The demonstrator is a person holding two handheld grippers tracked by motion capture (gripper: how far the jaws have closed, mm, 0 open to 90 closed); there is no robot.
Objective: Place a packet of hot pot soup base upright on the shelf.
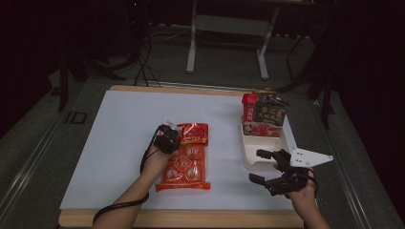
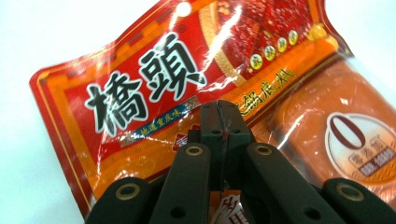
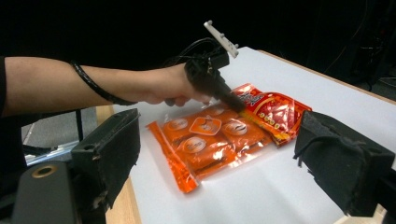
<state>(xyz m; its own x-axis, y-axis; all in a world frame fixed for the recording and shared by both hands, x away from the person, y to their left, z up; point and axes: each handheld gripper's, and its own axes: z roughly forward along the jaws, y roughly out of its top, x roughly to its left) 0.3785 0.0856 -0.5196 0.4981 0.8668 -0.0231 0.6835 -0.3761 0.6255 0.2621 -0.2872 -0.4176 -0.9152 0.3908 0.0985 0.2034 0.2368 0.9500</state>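
Note:
A long red and orange food pouch (image 1: 185,162) lies flat on the white table top, left of centre. Its red printed header (image 2: 140,93) is at the far end and several orange sachets (image 3: 205,140) show through the clear part. My left gripper (image 2: 219,106) is shut, its tip down on the pouch where the header meets the clear part (image 3: 240,108). I cannot tell whether any film is pinched between the jaws. My right gripper (image 1: 260,165) is held open at the front right, with nothing between its pads (image 3: 116,140).
A white tray (image 1: 263,144) stands at the right, just beyond my right gripper. In its far end are a red packet (image 1: 249,107) and a dark packet (image 1: 271,110), both upright. The table's wooden front edge (image 1: 191,218) runs below both hands.

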